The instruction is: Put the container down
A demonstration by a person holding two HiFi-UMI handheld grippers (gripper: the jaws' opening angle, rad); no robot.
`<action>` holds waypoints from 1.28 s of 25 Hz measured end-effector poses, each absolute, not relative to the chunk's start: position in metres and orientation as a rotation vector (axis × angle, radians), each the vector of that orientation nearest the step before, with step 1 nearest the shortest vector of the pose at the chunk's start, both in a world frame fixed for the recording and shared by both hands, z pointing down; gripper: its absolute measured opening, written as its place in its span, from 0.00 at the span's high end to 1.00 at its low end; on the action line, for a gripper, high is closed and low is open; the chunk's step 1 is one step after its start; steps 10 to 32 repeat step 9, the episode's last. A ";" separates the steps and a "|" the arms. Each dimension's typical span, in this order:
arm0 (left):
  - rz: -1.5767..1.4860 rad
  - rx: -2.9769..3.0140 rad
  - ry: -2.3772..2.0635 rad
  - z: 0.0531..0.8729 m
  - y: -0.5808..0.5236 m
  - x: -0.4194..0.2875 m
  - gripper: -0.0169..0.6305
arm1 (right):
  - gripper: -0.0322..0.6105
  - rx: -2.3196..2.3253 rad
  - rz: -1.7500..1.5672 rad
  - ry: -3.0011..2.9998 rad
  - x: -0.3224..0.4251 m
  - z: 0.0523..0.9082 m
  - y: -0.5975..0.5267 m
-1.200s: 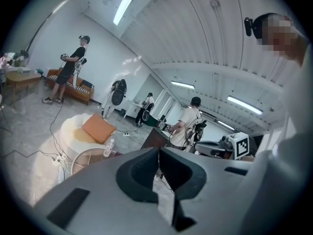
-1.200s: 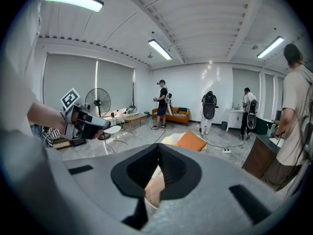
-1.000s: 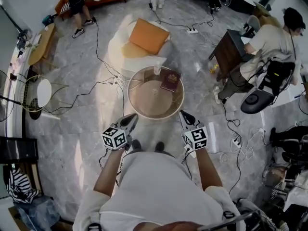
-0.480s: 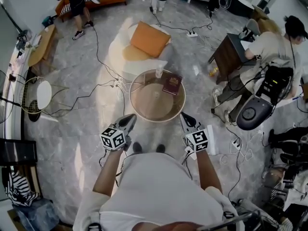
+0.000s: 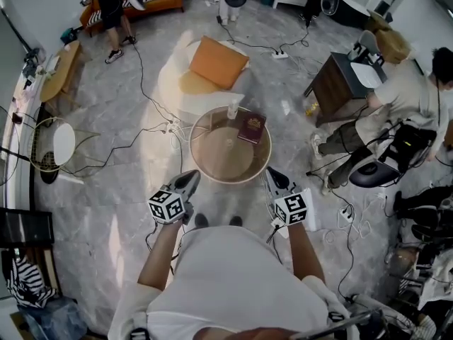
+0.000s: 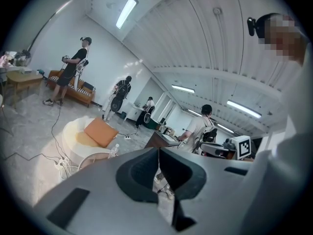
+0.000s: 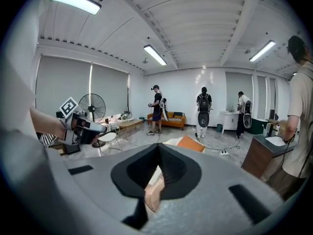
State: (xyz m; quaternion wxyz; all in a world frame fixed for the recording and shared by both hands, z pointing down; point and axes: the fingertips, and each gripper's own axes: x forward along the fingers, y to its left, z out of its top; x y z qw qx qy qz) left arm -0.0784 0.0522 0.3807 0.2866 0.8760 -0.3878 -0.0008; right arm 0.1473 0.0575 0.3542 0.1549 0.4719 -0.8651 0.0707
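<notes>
Head view: left gripper and right gripper hovering at near rim of round table, jaws pressed together, gripping nothing. Container, a small clear bottle, standing on far rim, well ahead of fingertips, long axis upright, cap pointing up, beside red book

We look steeply down from a head camera onto the round pale wooden table close by our feet, cameras riding the left gripper and right gripper face nearly level along their jaws across the room, all three views sharing the square orange cushion
</notes>
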 end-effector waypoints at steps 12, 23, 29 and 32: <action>-0.018 2.334 -1.035 0.380 0.054 -0.076 0.95 | 0.96 1.367 0.239 -2.465 0.154 0.363 0.065; -0.018 2.334 -1.035 0.380 0.054 -0.076 0.95 | 0.96 1.367 0.239 -2.465 0.154 0.363 0.065; -0.018 2.334 -1.035 0.380 0.054 -0.076 0.95 | 0.96 1.367 0.239 -2.465 0.154 0.363 0.065; -0.018 2.334 -1.035 0.380 0.054 -0.076 0.95 | 0.96 1.367 0.239 -2.465 0.154 0.363 0.065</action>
